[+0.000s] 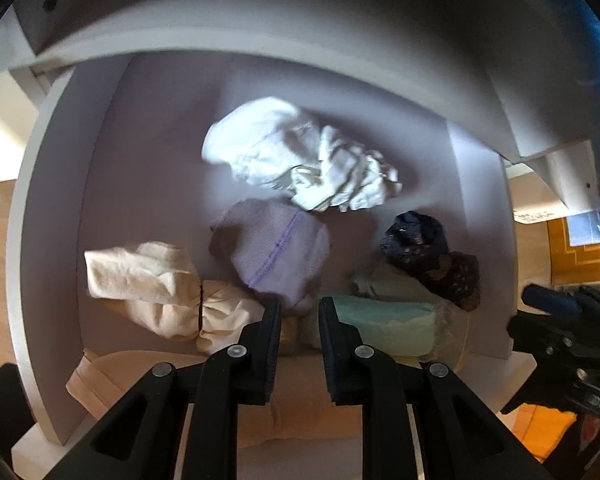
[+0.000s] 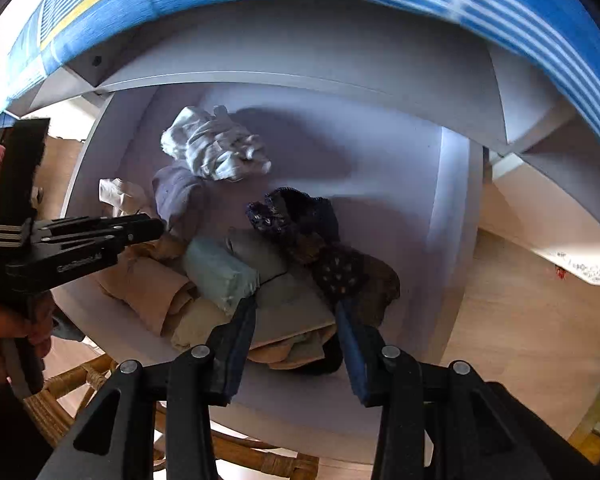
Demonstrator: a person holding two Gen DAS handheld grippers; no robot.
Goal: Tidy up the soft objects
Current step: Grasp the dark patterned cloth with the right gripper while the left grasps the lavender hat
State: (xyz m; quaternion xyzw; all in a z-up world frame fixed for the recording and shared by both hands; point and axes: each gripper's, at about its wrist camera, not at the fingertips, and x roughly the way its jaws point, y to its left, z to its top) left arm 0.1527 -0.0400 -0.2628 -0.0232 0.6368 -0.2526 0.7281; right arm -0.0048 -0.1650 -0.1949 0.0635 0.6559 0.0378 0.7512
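Grippers hang over a white drawer [image 1: 52,208] of soft things. Left gripper [image 1: 299,312] is clenched, nothing between its fingertips, a beige cloth [image 1: 300,408] right beneath. Just past its tips sits a lilac bundle [image 1: 276,248], a cream roll [image 1: 152,284] to one side, a mint pad [image 1: 384,328] to the other. Farthest lies a crumpled white cloth [image 1: 300,156]. Right gripper [image 2: 296,316] stands parted and empty over grey folded fabric [image 2: 292,308], dark socks [image 2: 300,216] just beyond.

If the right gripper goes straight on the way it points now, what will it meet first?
Most likely the grey folded cloth in the drawer: it lies right between and beyond the right gripper jaws. The dark dotted sock sits beside the right jaw; depth is unclear.
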